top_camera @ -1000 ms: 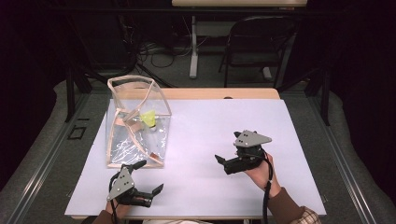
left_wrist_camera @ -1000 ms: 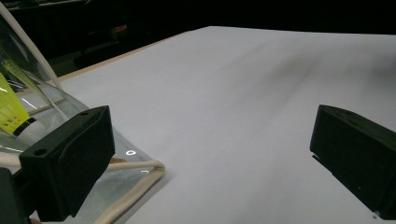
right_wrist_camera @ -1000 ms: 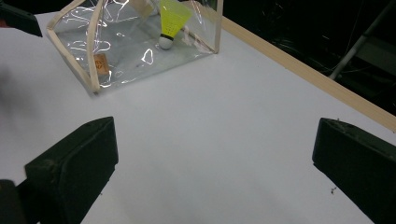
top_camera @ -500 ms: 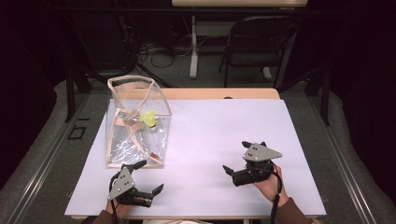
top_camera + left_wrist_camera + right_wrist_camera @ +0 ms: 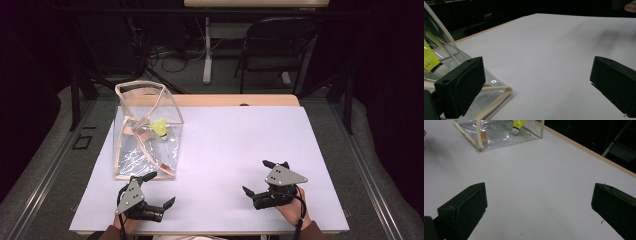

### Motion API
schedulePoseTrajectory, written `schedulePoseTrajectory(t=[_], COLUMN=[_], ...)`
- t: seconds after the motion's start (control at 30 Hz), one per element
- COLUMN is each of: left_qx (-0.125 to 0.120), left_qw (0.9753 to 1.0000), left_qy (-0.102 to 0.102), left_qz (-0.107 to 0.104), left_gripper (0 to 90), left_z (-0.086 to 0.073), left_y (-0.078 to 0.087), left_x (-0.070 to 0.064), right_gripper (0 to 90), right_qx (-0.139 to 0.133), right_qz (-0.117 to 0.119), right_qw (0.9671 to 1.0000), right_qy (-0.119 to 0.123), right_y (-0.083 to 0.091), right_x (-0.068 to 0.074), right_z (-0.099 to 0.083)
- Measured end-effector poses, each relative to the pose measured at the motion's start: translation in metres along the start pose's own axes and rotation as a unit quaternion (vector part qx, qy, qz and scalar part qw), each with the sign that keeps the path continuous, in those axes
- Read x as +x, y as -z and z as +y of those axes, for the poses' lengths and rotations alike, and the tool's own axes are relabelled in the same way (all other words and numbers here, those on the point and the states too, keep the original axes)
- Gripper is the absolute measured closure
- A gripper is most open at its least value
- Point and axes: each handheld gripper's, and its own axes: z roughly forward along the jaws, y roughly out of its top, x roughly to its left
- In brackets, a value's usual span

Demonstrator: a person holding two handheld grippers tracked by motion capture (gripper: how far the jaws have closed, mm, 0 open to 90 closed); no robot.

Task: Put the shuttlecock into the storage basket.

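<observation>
Both claws rest low over the white desk [image 5: 235, 145] with jaws spread wide and holding nothing: the left claw [image 5: 159, 190] just beside the clear pouch [image 5: 145, 135], the right claw [image 5: 259, 176] well apart. A yellow tube [image 5: 159, 127] lies inside the pouch; its print is too small to read.

The white table [image 5: 240, 150] is lit evenly from above, while the room around it is left in near darkness. Soft, short shadows are cast beside the grippers in the high view. Small glints of glare are seen on the clear plastic bag [image 5: 145, 150], and brighter specks on it in the right gripper view. In the left gripper view a faint, smeared shadow is thrown across the far tabletop, and the far edge is blurred. The black jaws close to both gripper cameras are rendered soft and slightly out of focus. Mild grain is noticed throughout.
</observation>
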Motion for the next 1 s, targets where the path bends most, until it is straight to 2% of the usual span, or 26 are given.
schedulePoseTrajectory(t=[0.53,0.67,0.87,1.0], left_qx=[-0.001,0.000,0.001,0.002], left_qw=[1.0000,1.0000,1.0000,1.0000], left_qy=[0.000,-0.001,-0.002,-0.003], left_qz=[-0.001,-0.001,0.000,0.000], left_gripper=[0.0,0.0,0.0,0.0], left_z=[0.000,0.000,0.000,0.000], left_y=[-0.001,-0.001,-0.001,-0.001], left_x=[0.000,0.000,-0.001,-0.001], right_gripper=[0.0,0.0,0.0,0.0], right_qx=[-0.001,-0.011,-0.019,-0.021], right_qz=[-0.011,-0.009,-0.010,-0.007], right_qw=[0.9998,0.9997,0.9991,0.9990], right_qy=[0.018,0.020,0.038,0.038], right_y=[0.012,0.016,0.018,0.019], right_x=[0.010,0.012,0.017,0.017], right_z=[-0.032,-0.036,-0.039,-0.040])
